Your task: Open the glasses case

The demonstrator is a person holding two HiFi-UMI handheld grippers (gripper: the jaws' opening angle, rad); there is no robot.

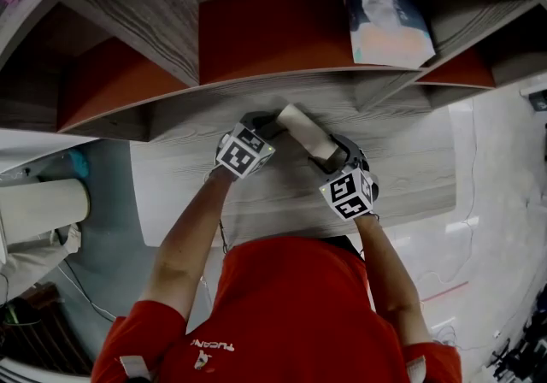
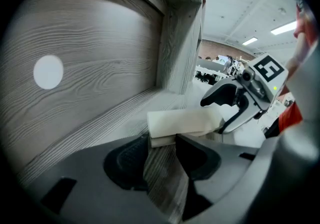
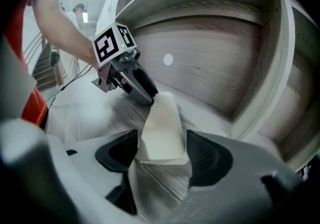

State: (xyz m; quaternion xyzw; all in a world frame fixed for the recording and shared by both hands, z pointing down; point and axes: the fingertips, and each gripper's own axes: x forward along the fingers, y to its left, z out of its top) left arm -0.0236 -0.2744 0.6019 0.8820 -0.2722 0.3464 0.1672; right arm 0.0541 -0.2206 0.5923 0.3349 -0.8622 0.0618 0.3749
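Observation:
A cream glasses case lies closed on the pale wooden shelf board, slanting between my two grippers. My left gripper is at its upper left end. In the left gripper view the case lies just at the tips of the left gripper, whose jaws stand apart with bare wood between them. My right gripper is at the lower right end. In the right gripper view the near end of the case sits between the spread jaws of the right gripper, resting on the board.
The board belongs to a wooden shelf unit with orange back panels and upright dividers. A white and blue packet lies in a compartment at the back right. A pale roll sits low at the left, off the board.

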